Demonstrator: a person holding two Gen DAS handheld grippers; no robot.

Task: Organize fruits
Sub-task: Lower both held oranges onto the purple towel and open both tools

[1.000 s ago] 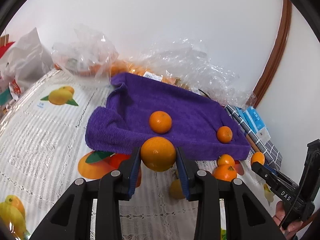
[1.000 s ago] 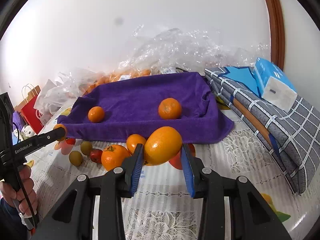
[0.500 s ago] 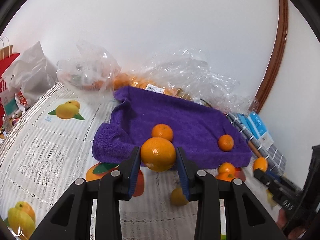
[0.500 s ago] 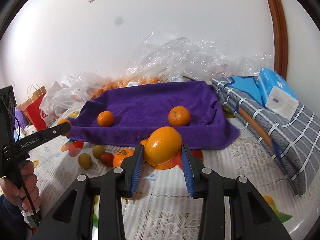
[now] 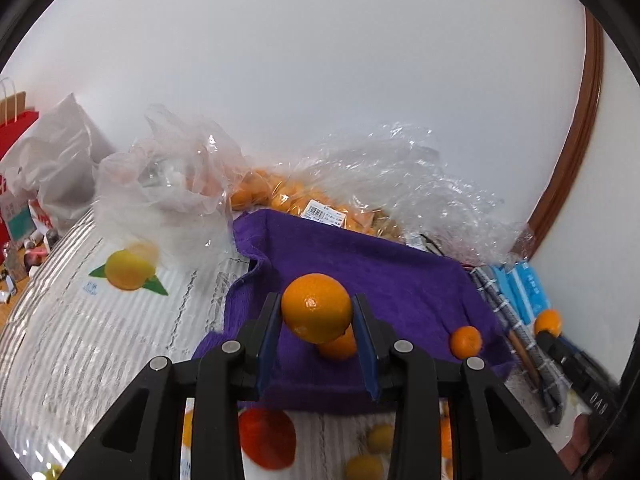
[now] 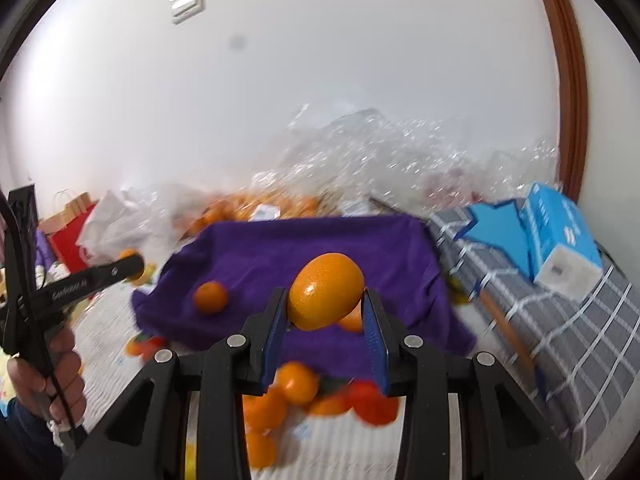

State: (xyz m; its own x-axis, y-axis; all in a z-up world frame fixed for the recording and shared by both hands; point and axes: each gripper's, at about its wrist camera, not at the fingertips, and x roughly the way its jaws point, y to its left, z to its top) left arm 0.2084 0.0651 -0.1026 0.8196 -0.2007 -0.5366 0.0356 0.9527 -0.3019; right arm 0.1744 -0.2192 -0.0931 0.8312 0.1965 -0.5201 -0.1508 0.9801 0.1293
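Left gripper (image 5: 316,344): jaws narrow, blue pads clamped on a round orange (image 5: 316,307) at its 9 and 3 o'clock flanks.
Right gripper (image 6: 326,336): jaws narrow, pads clamped on an oval orange (image 6: 326,297), tilted with its long axis toward 2 o'clock.
Purple towel (image 5: 400,280): spread ahead of both grippers; the apparent place for sorted fruit.
Fruit on towel, left view: one orange (image 5: 339,346) partly hidden behind the held one; one small orange (image 5: 465,342) at 3 o'clock.
Fruit on towel, right view: small orange (image 6: 211,297) at 9 o'clock; another peeks from behind the held fruit at 4 o'clock.
Loose fruit (image 6: 296,384): orange and red pieces off the towel at 6 o'clock, under the right gripper.
Change: a second ago each held orange sat in front of the towel's near edge; now both are higher and over the purple cloth, grips unchanged.
Meaning: both fruits look lifted clear and carried in; releasing them onto the towel seems the next step. The loose cluster is still unsorted.
Left view only: barcode label (image 5: 318,213) on the bagged oranges at 12 o'clock; printed lemon (image 5: 128,270) on the tablecloth at 10 o'clock; the right gripper's tip with its fruit at 3 o'clock.
Right view only: wall switch (image 6: 187,3) at 11 o'clock; blue tissue pack (image 6: 560,236) on checked cloth (image 6: 580,320) at 3 o'clock; hand (image 6: 52,380) gripping the left tool at 8 o'clock. This view is motion-blurred.
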